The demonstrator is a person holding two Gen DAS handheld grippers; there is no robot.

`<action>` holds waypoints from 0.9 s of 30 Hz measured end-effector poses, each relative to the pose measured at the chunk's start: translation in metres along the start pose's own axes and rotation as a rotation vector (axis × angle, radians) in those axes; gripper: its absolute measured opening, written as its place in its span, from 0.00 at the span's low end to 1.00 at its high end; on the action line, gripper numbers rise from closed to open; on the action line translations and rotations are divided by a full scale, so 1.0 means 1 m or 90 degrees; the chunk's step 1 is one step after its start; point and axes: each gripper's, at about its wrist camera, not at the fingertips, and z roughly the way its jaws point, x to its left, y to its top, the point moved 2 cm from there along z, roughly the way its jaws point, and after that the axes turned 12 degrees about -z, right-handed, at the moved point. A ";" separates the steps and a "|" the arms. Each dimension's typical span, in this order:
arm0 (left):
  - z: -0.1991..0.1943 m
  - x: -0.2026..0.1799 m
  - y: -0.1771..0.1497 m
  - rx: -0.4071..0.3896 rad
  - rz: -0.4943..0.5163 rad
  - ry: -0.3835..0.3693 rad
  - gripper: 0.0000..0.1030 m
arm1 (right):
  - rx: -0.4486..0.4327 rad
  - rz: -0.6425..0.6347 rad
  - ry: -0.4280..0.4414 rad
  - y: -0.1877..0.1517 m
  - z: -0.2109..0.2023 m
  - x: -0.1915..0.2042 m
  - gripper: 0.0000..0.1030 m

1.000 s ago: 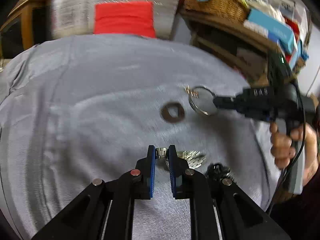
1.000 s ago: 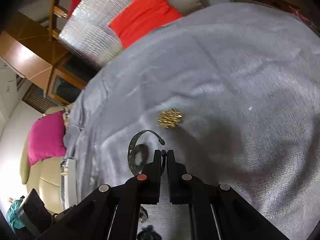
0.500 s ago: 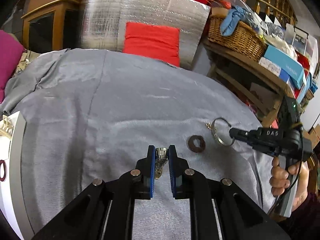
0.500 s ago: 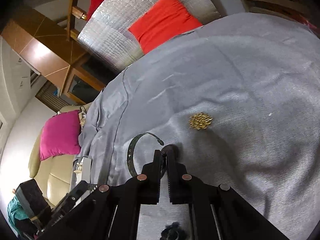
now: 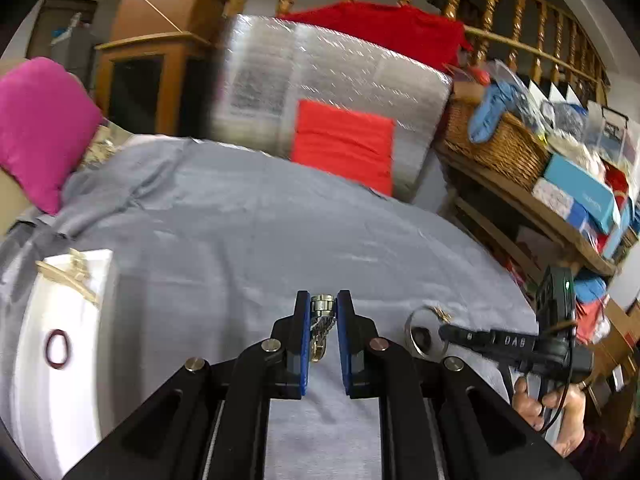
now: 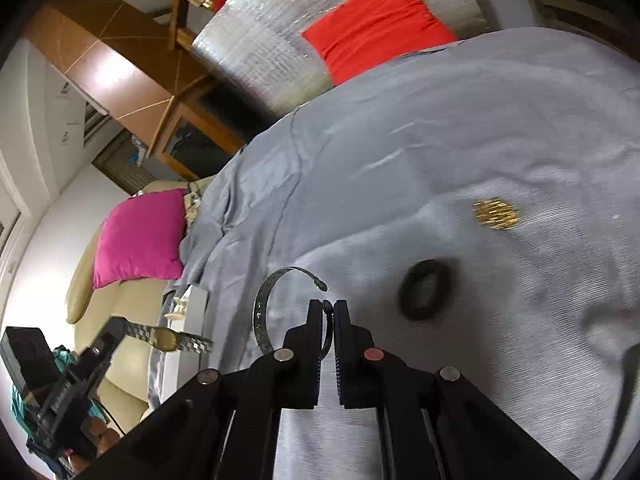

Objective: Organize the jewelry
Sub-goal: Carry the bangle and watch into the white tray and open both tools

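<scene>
My left hand-held gripper (image 5: 324, 312) pinches a watch (image 5: 321, 322) above the grey table (image 5: 248, 248). My right hand-held gripper (image 6: 328, 312) clamps a bangle (image 6: 266, 308), near a dark ring (image 6: 426, 294).

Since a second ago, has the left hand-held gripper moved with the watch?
Yes. The left hand-held gripper, shut on the watch, has lifted and swung left: the white tray has come into view, and the dark ring on the grey cloth has dropped out.
</scene>
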 end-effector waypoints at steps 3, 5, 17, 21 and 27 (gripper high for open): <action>-0.018 0.018 0.013 -0.030 -0.016 0.017 0.13 | 0.003 -0.002 0.022 -0.003 0.010 0.020 0.06; -0.029 0.031 0.019 -0.046 -0.025 0.029 0.13 | 0.004 -0.005 0.034 -0.005 0.016 0.033 0.06; -0.082 0.148 0.039 -0.092 -0.102 0.141 0.13 | 0.040 -0.106 0.106 -0.001 0.085 0.182 0.06; -0.087 0.182 0.034 -0.074 -0.131 0.174 0.13 | 0.052 -0.131 0.110 0.002 0.115 0.228 0.06; -0.087 0.210 0.025 -0.042 -0.154 0.189 0.13 | 0.077 -0.147 0.102 -0.003 0.159 0.274 0.06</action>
